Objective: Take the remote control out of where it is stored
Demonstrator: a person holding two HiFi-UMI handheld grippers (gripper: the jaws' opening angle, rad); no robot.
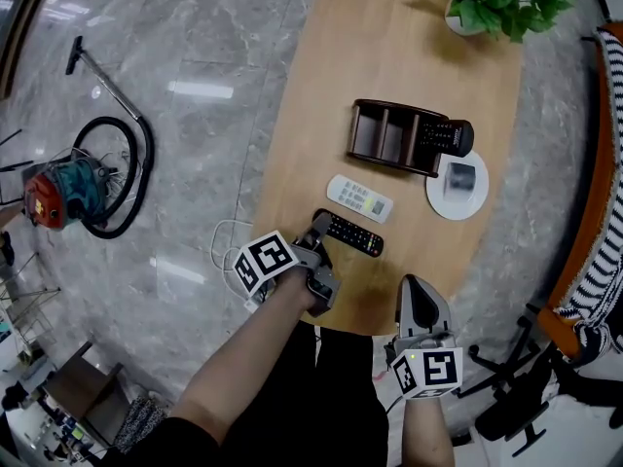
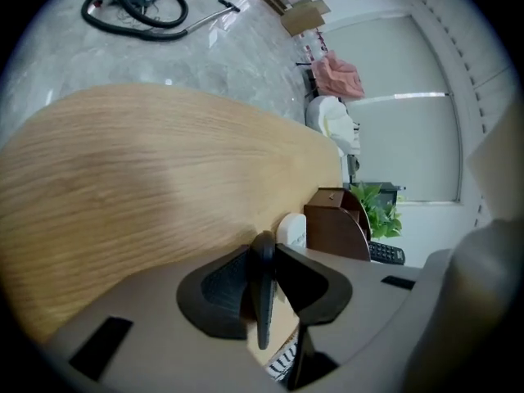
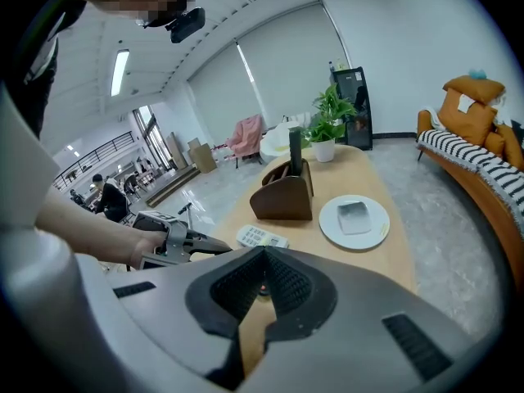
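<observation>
table: light wood grain, matt | floor: grey veined stone, polished glossy | holder: dark brown, smooth, slight sheen | black remote: matt plastic | plate: white, glossy | left gripper: grey matt plastic shell, black ribbed pads

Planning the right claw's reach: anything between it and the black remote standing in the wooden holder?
Yes: the white plate with a grey square on it lies on the table between the right claw and the black remote in the wooden holder. It is low, so a pass over it looks possible.
</observation>
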